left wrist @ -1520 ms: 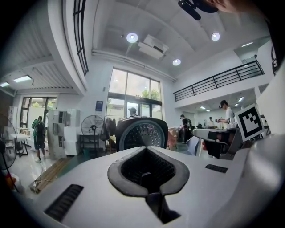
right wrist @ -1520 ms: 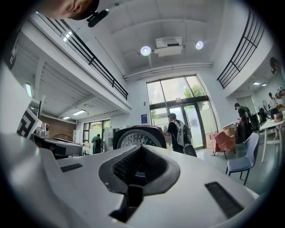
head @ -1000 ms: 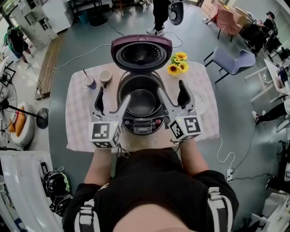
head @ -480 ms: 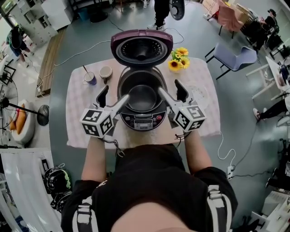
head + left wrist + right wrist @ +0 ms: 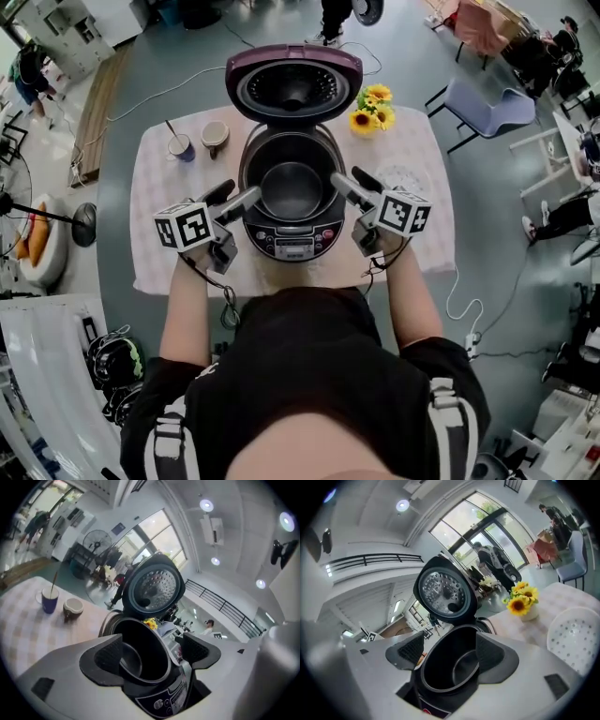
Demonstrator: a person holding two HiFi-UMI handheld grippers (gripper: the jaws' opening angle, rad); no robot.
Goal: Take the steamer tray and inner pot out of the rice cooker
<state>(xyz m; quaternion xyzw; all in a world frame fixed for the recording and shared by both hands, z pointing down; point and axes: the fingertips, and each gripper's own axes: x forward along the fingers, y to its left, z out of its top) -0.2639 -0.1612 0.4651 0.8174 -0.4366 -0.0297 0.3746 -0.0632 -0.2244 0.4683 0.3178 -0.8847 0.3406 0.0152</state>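
The rice cooker (image 5: 292,239) stands open at the table's middle, its lid (image 5: 293,86) tipped back. The dark inner pot (image 5: 292,187) sits inside it, seen too in the left gripper view (image 5: 140,656) and the right gripper view (image 5: 450,667). The white perforated steamer tray (image 5: 405,178) lies on the tablecloth right of the cooker (image 5: 574,639). My left gripper (image 5: 234,195) is open at the cooker's front left, pointing inward, and the pot shows between its pads (image 5: 154,656). My right gripper (image 5: 354,182) is open at the front right, the pot likewise between its pads (image 5: 450,651). Neither holds anything.
A pot of sunflowers (image 5: 370,108) stands behind the tray at the back right. A purple cup with a stick (image 5: 180,147) and a small brown-and-white cup (image 5: 215,136) stand at the back left. A power cord (image 5: 459,309) hangs off the table's right side.
Both grippers have swung from pointing straight ahead along the pot's sides to pointing inward at the cooker. Their marker cubes have moved outward and up. The pot has not moved.
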